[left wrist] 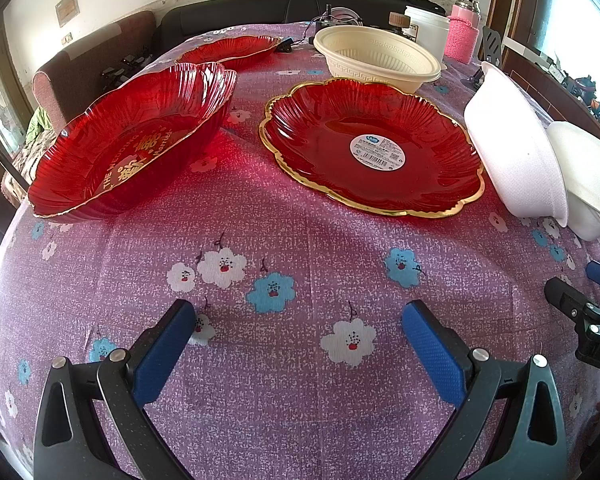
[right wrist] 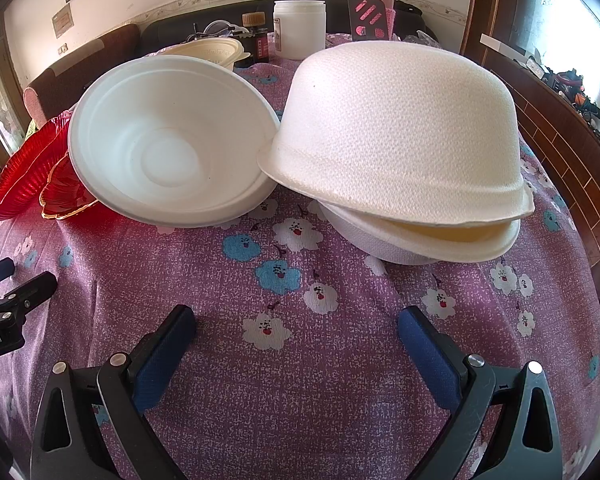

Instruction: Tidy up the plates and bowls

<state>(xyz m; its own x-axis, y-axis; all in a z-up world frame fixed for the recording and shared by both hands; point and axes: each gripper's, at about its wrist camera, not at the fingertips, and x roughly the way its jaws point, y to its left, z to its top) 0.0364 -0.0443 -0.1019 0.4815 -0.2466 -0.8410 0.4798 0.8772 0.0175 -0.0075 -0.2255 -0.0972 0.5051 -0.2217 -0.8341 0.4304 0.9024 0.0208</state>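
1. The left gripper (left wrist: 300, 340) is hovering with jaws spread wide and empty, short of the gold-rimmed red plate (left wrist: 374, 146).
2. A deep red bowl (left wrist: 132, 140) is sitting left of that plate; a cream bowl (left wrist: 376, 58) is standing behind it.
3. The right gripper (right wrist: 298, 340) is gaping wide, holding nothing.
4. A tilted white bowl (right wrist: 172, 148) is leaning right of that plate, touching an upturned white bowl (right wrist: 396, 128) that is capping another bowl (right wrist: 420, 240).
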